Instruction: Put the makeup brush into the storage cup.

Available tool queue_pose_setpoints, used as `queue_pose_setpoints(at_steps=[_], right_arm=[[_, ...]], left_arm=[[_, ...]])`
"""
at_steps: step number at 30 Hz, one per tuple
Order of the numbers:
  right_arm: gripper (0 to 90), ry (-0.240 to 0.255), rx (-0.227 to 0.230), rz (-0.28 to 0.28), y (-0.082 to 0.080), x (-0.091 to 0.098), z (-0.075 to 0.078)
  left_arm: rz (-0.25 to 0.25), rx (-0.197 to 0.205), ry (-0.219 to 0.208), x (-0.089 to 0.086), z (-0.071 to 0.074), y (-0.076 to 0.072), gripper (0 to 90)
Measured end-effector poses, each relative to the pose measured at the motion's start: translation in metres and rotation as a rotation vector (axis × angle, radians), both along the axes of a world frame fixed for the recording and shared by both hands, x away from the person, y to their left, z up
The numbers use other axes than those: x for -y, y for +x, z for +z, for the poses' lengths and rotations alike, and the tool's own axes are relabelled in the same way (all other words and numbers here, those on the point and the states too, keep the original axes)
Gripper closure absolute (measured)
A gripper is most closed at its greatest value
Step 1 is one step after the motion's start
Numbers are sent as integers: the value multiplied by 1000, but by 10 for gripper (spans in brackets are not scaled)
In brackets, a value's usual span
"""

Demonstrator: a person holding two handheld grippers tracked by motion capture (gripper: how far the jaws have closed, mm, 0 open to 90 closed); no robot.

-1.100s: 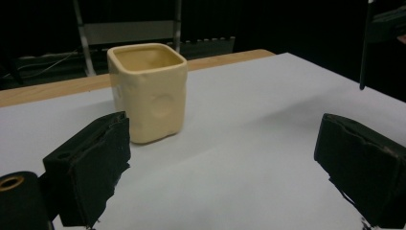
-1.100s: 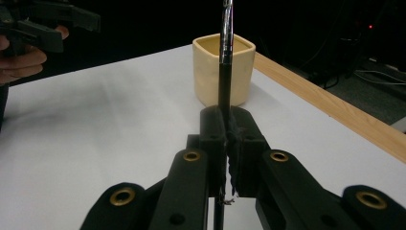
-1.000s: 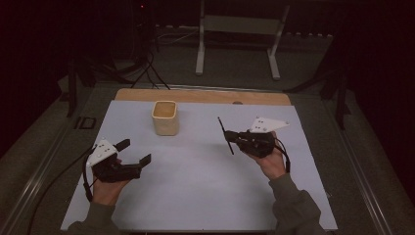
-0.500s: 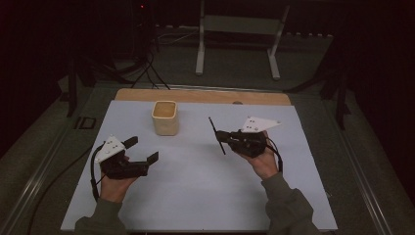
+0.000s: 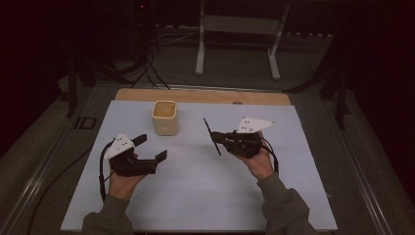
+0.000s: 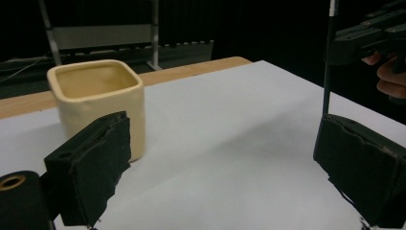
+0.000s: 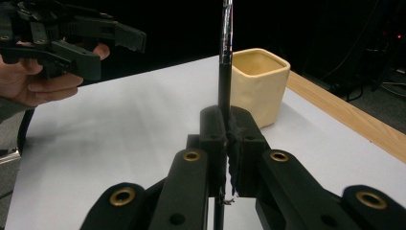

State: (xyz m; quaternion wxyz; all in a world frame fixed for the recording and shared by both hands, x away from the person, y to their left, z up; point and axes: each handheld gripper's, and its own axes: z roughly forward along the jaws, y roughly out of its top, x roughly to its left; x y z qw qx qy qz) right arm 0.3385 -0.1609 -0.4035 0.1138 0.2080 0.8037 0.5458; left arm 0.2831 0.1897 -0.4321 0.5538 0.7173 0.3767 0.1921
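The thin black pen (image 5: 212, 136) is pinched between the pressed-together jaws of the right hand-held gripper (image 5: 219, 137), lifted clear of the surface (image 5: 205, 196) and slanting to the right of the cream square cup (image 5: 164, 117). So the pick-up looks done; what seems left is carrying the pen over the cup and dropping it in, since the cup appears empty. The left hand-held gripper (image 5: 150, 148) hovers near the cup with its jaws spread and nothing between them.
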Motion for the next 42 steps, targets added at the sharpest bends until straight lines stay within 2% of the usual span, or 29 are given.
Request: queue_pose_setpoints(at_steps=[16, 42], right_arm=[[854, 3, -5, 26, -1, -12, -1], [854, 15, -7, 77, -3, -40, -1]], left_arm=[[-34, 2, 14, 22, 11, 15, 82], [-87, 29, -13, 45, 23, 24, 111]])
